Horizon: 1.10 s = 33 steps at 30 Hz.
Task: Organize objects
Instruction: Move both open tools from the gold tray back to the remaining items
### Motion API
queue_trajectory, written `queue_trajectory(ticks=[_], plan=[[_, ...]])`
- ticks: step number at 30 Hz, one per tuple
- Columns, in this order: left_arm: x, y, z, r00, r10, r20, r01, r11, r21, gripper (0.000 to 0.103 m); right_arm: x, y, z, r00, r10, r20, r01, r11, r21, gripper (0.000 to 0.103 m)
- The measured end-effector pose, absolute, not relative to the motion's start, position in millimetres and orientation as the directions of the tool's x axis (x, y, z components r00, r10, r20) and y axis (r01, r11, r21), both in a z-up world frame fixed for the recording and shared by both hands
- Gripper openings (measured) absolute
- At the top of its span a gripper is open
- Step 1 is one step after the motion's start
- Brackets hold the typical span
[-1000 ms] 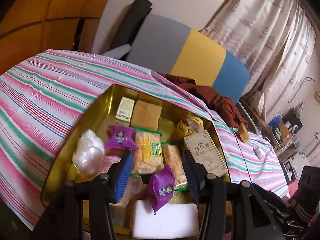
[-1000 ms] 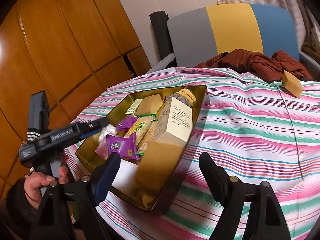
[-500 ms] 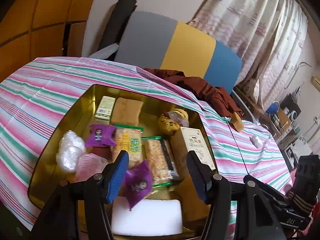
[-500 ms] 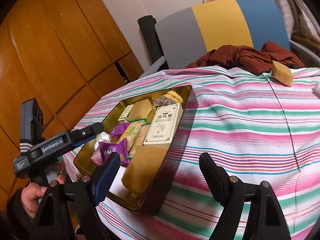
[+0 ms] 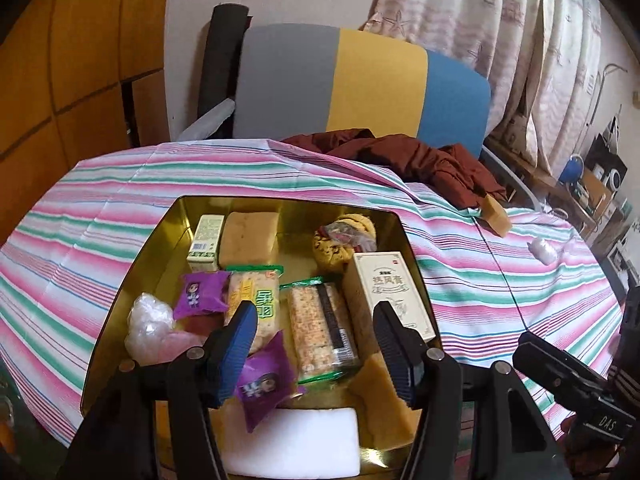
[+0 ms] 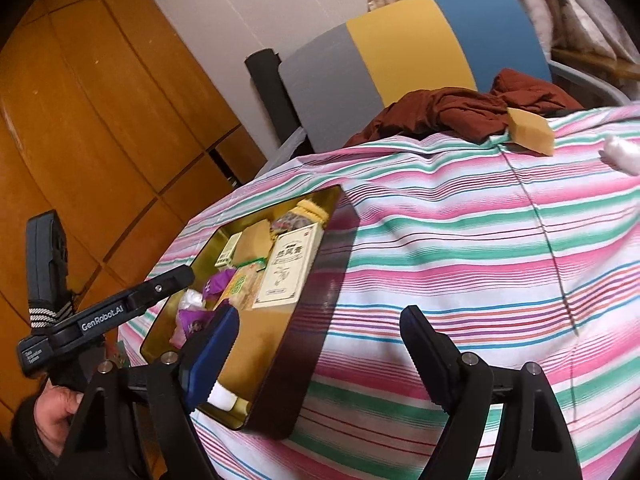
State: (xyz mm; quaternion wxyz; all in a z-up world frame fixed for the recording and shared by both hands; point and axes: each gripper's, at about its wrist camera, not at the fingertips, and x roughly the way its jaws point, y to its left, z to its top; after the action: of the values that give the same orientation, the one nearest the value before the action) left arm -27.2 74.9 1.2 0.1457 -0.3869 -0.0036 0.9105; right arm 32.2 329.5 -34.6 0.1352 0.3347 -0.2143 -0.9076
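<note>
Since prev frame: left claw (image 5: 312,344) has just been opening, jaws now apart w/ nothing clamped; purple packet (image 5: 264,384) lies loose below in gold tin (image 5: 132,280). Drop looks done. Right claw (image 6: 316,344) also apart, empty, over striped surface (image 6: 460,248) beside tin. Still outside tin: tan block (image 6: 530,132), white wad (image 6: 622,156) at far edge, prob next.

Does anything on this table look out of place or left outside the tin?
Yes. A tan sponge block and a white plastic wad lie loose on the striped cloth, far from the gold tin holding the other items.
</note>
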Motion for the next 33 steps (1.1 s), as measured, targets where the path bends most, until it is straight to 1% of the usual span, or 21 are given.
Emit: queue_trajectory(ticks=[6, 13, 17, 19, 24, 30, 33], plan=[[-29.4, 100.5, 5.2, -0.644, 0.236, -0.728, -0.268, -0.961, -0.074, 0.061, 32.0, 356.0, -39.1, -0.757, -0.363, -0.543, 0.043, -0.857, 0.513, 0.084], [-29.7, 139.8, 15.0, -0.639, 0.249, -0.728, -0.328, -0.944, -0.036, 0.061, 31.7, 389.4, -42.6, -0.777, -0.319, -0.543, -0.012, -0.854, 0.519, 0.085], [-28.2, 169.2, 21.9, -0.63, 0.285, -0.722, -0.386, -0.922, -0.027, 0.061, 29.6, 411.0, -43.4, -0.787, -0.281, -0.55, -0.041, -0.865, 0.501, 0.086], [-24.8, 186.4, 24.2, -0.619, 0.327, -0.714, -0.434, -0.9, -0.036, 0.061, 28.4, 424.6, -43.8, -0.792, -0.257, -0.554, -0.06, -0.87, 0.49, 0.086], [-22.2, 228.1, 15.5, -0.516, 0.437, -0.737, -0.552, -0.828, -0.105, 0.061, 25.8, 463.4, -45.9, -0.806, -0.19, -0.561, -0.126, -0.871, 0.475, 0.086], [-17.4, 277.0, -7.1, -0.42, 0.457, -0.784, -0.632, -0.767, -0.109, 0.061, 26.5, 511.7, -59.2, -0.798, -0.115, -0.591, -0.219, -0.859, 0.462, 0.087], [-13.4, 291.1, -17.9, -0.381, 0.454, -0.805, -0.663, -0.742, -0.105, 0.061, 19.8, 538.1, -65.4, -0.784, -0.061, -0.618, -0.264, -0.868, 0.421, 0.087]])
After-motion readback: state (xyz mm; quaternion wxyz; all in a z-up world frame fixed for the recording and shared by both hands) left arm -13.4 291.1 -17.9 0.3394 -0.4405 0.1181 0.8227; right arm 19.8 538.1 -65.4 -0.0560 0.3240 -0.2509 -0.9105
